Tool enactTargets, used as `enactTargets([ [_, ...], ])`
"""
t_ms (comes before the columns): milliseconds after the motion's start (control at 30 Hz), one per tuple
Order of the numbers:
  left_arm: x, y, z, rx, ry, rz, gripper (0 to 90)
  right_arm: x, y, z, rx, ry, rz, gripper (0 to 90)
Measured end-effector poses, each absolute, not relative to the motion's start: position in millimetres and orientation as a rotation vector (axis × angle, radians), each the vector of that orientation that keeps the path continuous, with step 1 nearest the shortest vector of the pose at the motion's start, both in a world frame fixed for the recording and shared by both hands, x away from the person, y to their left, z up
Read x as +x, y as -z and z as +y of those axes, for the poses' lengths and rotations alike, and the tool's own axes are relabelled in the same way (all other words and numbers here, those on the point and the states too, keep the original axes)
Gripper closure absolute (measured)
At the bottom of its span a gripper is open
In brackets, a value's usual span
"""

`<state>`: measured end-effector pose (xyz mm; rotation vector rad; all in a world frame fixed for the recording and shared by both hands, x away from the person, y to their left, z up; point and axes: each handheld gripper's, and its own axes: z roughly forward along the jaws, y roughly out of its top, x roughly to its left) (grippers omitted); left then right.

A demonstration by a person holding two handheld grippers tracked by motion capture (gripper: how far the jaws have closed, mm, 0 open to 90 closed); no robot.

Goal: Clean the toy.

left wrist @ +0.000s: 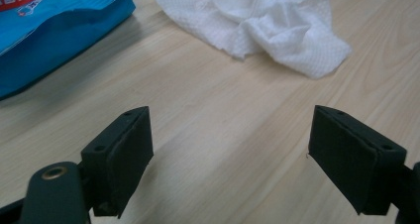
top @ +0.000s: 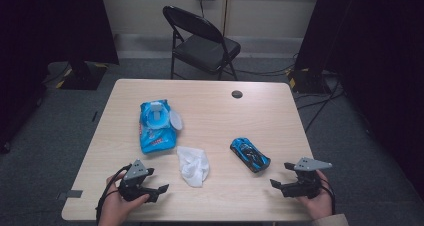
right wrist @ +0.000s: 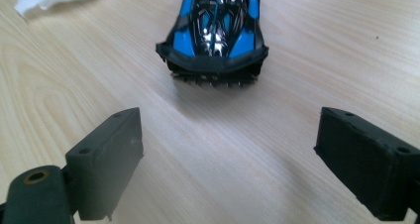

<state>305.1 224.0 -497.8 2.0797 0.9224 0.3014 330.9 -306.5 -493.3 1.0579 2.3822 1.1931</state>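
A crumpled white wipe (top: 193, 165) lies near the table's front middle, and a blue and black toy car (top: 249, 154) sits to its right. A blue wipes pack (top: 157, 124) with its white lid flipped open lies behind the wipe. My left gripper (top: 157, 180) rests low at the front left, open, with bare wood between its jaws; the wipe (left wrist: 267, 21) and the pack (left wrist: 44, 30) lie just ahead of it. At the front right my right gripper (top: 283, 175) is open too, and the car (right wrist: 215, 23) stands a short way ahead of it, apart from its jaws.
The wooden table (top: 210, 111) has a round dark cable hole (top: 237, 94) at the back. A black folding chair (top: 202, 41) stands behind the table. Cables run over the grey floor at the right.
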Motion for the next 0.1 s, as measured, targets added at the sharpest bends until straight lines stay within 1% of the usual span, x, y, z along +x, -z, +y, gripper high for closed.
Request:
enactTargets([
  [100, 303.3, 501.2, 227.4, 2.089, -0.299, 0.931, 16.7, 331.5, 497.6, -305.1, 1.053, -1.174, 2.392, 10.4],
])
